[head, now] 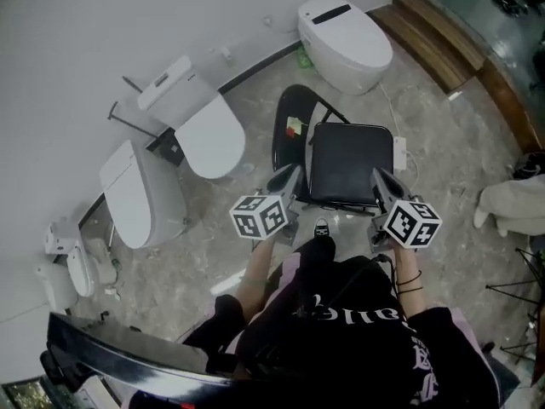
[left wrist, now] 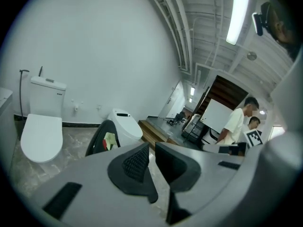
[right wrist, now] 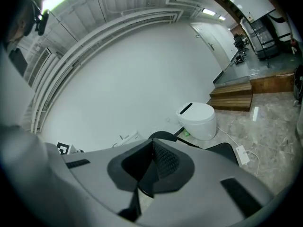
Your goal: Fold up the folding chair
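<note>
Black padded vinyl and thin black tubing make up the folding chair [head: 347, 162], which in the head view stands unfolded on the grey marble-patterned floor [head: 443, 186] just in front of the person's knees, its curved backrest toward the white wall. The left gripper [head: 287, 175] hangs beside the seat's left front corner and the right gripper [head: 381, 180] beside its right front corner; from here I cannot tell whether either one touches the frame. A rounded white tankless toilet [head: 345, 41] stands beyond the chair. A white toilet with a boxy cistern [head: 200, 122] stands to the left, and a third white toilet with its lid down [head: 140, 194] stands nearer still. Brown wooden steps [head: 438, 28] run along the upper right. A white power strip [head: 400, 153] lies on the floor by the seat's right edge.

In the left gripper view the left gripper [left wrist: 151, 151] has its jaws a thin slit apart, with only floor showing through and nothing held. The chair [left wrist: 100, 137] appears beyond them to the left, a small coloured label on its backrest. Two people in pale shirts [left wrist: 239, 122] stand far off to the right.

In the right gripper view the right gripper [right wrist: 152, 144] has its jaws pressed together at the tips and holds nothing. The chair [right wrist: 222, 151] peeks out behind them, with the rounded toilet [right wrist: 198, 119] past it.
</note>
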Motion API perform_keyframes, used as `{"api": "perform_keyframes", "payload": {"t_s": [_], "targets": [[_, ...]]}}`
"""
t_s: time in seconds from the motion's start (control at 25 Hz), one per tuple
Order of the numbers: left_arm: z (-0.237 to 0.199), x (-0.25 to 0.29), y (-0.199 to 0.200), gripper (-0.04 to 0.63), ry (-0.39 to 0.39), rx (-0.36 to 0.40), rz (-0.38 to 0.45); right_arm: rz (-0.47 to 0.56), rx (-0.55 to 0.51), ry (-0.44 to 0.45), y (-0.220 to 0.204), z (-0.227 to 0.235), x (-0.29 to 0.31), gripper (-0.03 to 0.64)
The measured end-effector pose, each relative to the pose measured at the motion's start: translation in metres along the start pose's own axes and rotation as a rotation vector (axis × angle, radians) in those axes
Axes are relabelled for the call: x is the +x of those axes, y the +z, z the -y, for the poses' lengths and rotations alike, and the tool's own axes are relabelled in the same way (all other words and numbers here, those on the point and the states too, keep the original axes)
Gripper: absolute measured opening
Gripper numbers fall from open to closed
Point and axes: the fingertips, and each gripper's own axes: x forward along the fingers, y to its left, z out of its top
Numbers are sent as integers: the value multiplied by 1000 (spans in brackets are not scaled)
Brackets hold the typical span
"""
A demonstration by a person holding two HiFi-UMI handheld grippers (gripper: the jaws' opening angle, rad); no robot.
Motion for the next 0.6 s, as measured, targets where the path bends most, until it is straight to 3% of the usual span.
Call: {"api": "perform_keyframes", "payload": {"t_s": [0.16, 0.4, 0.6], "targets": [[-48, 27, 2, 138, 46, 4, -92, -15, 37, -64, 4, 23, 16, 14], [-103, 59, -11, 201, 160, 14, -211, -17, 127, -191, 3, 82, 4, 14], [-139, 93, -15, 255, 208, 29, -312, -70, 167, -221, -5, 123, 8, 14]]}}
